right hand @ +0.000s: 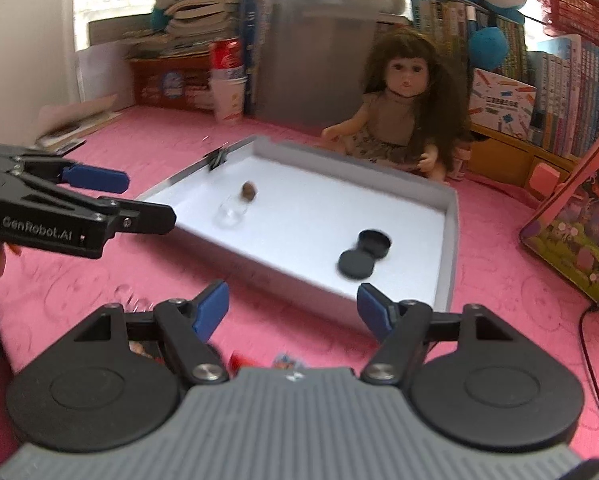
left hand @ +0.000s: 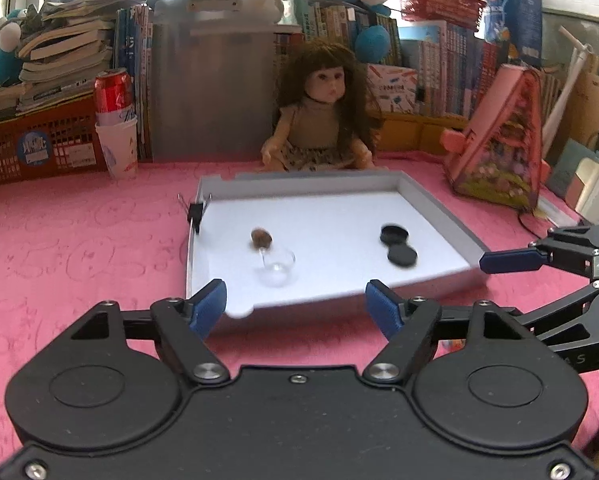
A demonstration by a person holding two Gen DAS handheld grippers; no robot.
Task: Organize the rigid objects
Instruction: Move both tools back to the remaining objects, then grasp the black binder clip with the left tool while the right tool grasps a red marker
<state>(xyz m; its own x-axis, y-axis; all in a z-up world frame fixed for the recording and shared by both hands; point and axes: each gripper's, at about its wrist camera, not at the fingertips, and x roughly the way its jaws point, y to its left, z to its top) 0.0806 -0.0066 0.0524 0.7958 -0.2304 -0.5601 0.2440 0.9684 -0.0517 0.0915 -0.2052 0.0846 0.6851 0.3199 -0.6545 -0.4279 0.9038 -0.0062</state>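
A shallow white tray (left hand: pixel 439 208) (right hand: pixel 451 248) lies on the pink cloth. Inside it, a small clear glass bottle (left hand: pixel 277 266) (right hand: pixel 231 210) lies on its side beside a brown cork (left hand: pixel 261 237) (right hand: pixel 248 191). Two black round discs (left hand: pixel 397 246) (right hand: pixel 365 254) overlap at the tray's right. A black binder clip (left hand: pixel 196 211) (right hand: pixel 218 158) grips the left rim. My left gripper (left hand: pixel 295 304) (right hand: pixel 149 200) hangs open at the tray's near edge, with nothing between its pads. My right gripper (right hand: pixel 293 304) is open and empty near the tray's near right corner; one of its blue fingertips (left hand: pixel 507 261) shows beside the tray.
A long-haired doll (left hand: pixel 319 120) sits right behind the tray. A red can in a paper cup (left hand: pixel 113 120) and a red crate (left hand: pixel 39 148) stand back left, a pink patterned bag (left hand: pixel 503 140) back right. Books, plush toys and a grey bin (left hand: pixel 211 80) line the back. A black cable (right hand: pixel 591 360) trails on the right.
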